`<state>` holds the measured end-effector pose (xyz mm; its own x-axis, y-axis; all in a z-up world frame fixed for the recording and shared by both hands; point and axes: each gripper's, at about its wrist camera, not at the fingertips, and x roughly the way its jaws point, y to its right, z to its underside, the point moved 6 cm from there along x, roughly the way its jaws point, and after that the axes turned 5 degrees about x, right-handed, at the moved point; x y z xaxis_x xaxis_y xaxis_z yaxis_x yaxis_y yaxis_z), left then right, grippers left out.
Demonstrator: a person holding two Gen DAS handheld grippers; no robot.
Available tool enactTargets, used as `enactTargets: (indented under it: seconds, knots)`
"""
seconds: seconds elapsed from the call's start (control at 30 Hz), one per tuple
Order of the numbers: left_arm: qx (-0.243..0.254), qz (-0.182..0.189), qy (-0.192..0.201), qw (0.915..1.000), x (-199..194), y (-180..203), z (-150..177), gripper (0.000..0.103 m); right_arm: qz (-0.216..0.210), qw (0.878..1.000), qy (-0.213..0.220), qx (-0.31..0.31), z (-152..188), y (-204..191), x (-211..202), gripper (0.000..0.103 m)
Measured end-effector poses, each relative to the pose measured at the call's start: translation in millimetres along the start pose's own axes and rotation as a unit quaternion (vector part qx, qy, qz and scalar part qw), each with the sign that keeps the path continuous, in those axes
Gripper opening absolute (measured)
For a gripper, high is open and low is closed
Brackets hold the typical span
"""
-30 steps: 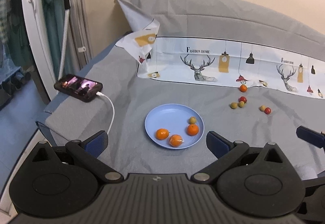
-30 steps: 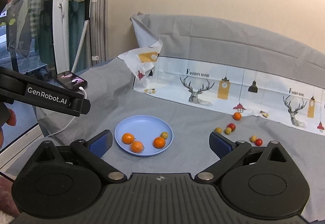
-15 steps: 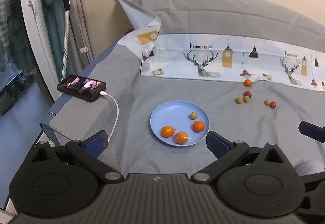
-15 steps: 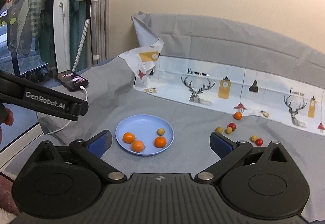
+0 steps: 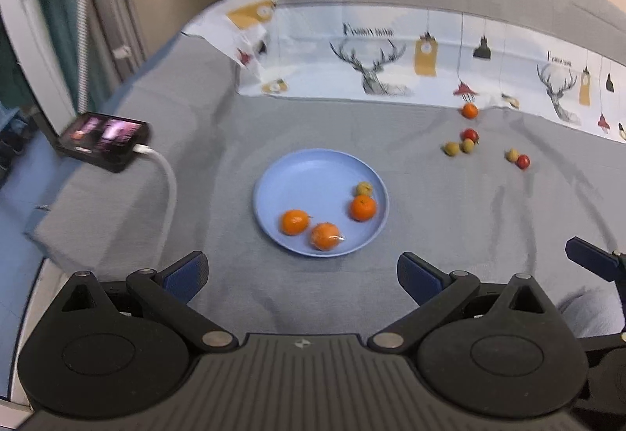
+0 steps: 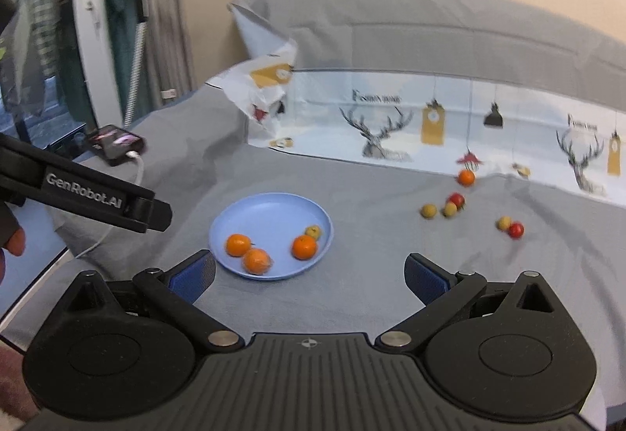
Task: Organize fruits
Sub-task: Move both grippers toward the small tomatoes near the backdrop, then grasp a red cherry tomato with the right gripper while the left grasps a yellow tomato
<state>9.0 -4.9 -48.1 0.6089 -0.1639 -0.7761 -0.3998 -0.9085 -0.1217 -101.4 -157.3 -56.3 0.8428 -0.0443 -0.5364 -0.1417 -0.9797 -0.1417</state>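
Left gripper (image 5: 300, 274): jaws spread, empty, just short of the blue plate (image 5: 313, 173) on the bed's grey sheet (image 5: 450, 235). The plate holds three oranges (image 5: 294, 222) and one small yellowish fruit (image 5: 364, 189). Loose fruits (image 5: 463, 145) lie toward the bed's far right.

Right gripper (image 6: 309, 276): jaws spread, empty, plate (image 6: 266, 212) ahead-left. Only this view shows the left gripper's arm (image 6: 90, 196); the phone (image 6: 117, 143) sits at the bed's left edge.

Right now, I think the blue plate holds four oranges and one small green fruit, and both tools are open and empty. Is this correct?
Not quite. The plate holds three oranges, not four, as the left wrist view shows. The fourth orange lies on the grey cloth near the printed sheet. The rest is right: one green fruit on the plate, left tool and right tool open and empty.
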Motion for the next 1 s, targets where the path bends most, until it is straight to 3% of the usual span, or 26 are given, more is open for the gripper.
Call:
enactTargets:
  seconds: [0.1,0.23,0.6,0.7,0.8,1.0]
  knots:
    - [0.008,0.016,-0.026,0.9995,26.5,15.0,-17.9,0.103,0.030,0.999,0.001,0.015,-2.6,28.5,16.8,0.102]
    - [0.029,0.020,-0.029,0.9990,64.3,44.4,-51.2,0.103,0.100,0.993,0.013,0.056,-11.7,91.7,40.7,0.102]
    - [0.083,0.067,-0.039,0.9935,213.5,162.7,-128.4,0.103,0.262,0.954,0.022,0.141,-16.2,287.9,153.3,0.102]
    - [0.081,0.076,-0.064,0.9917,260.1,190.6,-138.8,0.103,0.279,0.949,0.008,0.145,-11.2,321.3,196.3,0.102]
    - [0.085,0.091,-0.068,0.9899,297.3,214.0,-149.5,0.103,0.260,0.955,-0.012,0.145,-4.9,338.6,233.8,0.102]
    - [0.103,0.076,-0.081,0.9885,363.4,239.5,-158.3,0.103,0.234,0.963,-0.048,0.123,6.6,353.3,287.7,0.102]
